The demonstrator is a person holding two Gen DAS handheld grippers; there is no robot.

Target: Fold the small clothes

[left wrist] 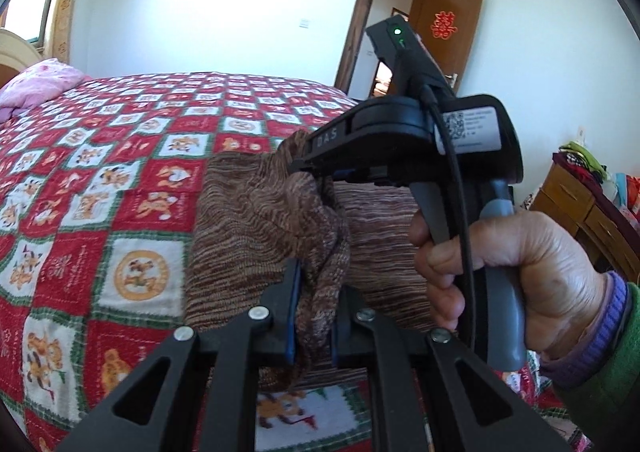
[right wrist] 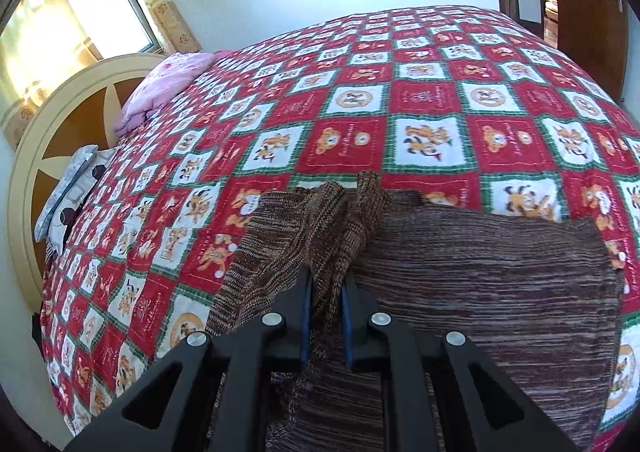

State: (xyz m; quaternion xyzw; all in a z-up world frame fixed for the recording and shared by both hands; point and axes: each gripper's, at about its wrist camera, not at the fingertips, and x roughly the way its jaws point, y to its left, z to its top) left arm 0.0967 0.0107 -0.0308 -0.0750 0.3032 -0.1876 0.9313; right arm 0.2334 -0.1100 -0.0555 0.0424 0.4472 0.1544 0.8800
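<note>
A brown striped knit garment (left wrist: 248,220) lies on the bed; it also shows in the right wrist view (right wrist: 480,284). My left gripper (left wrist: 316,292) is shut on a bunched fold of the knit and holds it up off the bed. My right gripper (right wrist: 325,292) is shut on another fold of the same garment at its left side; in the left wrist view my right gripper (left wrist: 310,168) pinches the cloth just above and beyond my left one. The part of the garment under both grippers is hidden.
The bed carries a red, white and green patterned quilt (right wrist: 420,112). A pink pillow (right wrist: 164,84) and a grey patterned pillow (right wrist: 68,192) lie by the round headboard (right wrist: 52,140). A wooden dresser (left wrist: 580,204) stands at the right, an open door (left wrist: 444,52) behind.
</note>
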